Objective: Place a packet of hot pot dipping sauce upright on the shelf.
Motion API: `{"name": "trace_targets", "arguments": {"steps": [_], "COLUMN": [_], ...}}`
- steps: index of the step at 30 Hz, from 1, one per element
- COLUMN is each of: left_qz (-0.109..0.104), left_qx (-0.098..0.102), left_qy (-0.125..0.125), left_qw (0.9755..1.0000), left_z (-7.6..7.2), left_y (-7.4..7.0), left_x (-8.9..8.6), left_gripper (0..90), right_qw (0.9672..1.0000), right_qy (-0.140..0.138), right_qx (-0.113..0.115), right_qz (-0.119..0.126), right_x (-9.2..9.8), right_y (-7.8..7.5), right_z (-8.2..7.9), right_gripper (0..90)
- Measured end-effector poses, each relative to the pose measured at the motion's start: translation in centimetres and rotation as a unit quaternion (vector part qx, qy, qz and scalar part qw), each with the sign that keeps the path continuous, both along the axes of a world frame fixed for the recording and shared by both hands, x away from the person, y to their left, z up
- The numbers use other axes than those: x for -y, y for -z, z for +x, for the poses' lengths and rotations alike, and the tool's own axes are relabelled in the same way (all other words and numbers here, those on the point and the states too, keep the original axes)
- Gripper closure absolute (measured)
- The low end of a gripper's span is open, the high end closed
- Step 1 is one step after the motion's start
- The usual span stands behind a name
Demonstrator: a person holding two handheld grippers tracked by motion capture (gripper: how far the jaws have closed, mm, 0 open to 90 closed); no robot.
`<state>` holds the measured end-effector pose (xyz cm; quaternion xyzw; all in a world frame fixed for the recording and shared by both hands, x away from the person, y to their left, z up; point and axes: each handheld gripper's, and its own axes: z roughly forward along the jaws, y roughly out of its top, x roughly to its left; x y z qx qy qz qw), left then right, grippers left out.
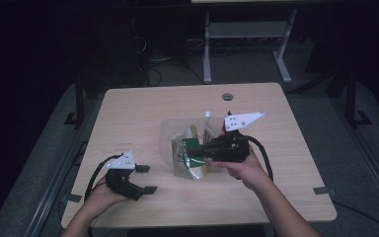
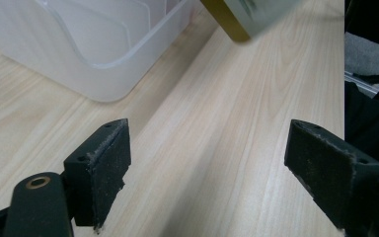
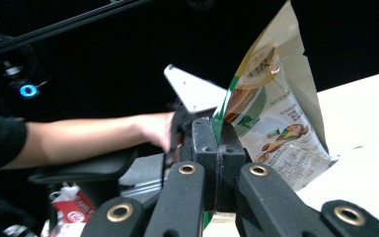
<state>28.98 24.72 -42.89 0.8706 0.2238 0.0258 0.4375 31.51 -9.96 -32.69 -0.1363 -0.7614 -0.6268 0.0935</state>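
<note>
In the left gripper view, the clear plastic container [image 2: 103,44] is cut off by the top and left edges, and a blurred, gold-edged packet corner [image 2: 249,17] is cropped at the top. In the high view, the print on the snack bag [image 1: 190,153] is too small to be read, and part of the bag is covered by the right gripper [image 1: 197,148]. In the right gripper view, the bag's lower edge is hidden between the closed jaws, and a red-and-white item [image 3: 71,205] at the bottom left cannot be identified.
</note>
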Motion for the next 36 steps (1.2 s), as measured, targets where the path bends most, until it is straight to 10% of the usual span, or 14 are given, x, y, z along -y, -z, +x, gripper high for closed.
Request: {"name": "trace_targets", "arguments": {"steps": [12,36], "left_qz": [0.018,0.033], "left_qx": [-0.001,-0.011], "left_qy": [0.007,0.016], "left_qw": [0.9998,0.9993], "left_z": [0.1,0.1], "left_y": [0.4,0.9], "left_x": [0.1,0.5], "left_gripper": [14.3,14.3], "right_qw": [0.9981,0.9854], "right_qy": [0.055,0.133], "right_qx": [-0.005,-0.056], "right_qz": [-0.025,-0.091], "right_x": [-1.0,-3.0], "right_y": [-1.2,2.6], "right_z": [3.4,6.0], "right_gripper": [90.0,89.9]}}
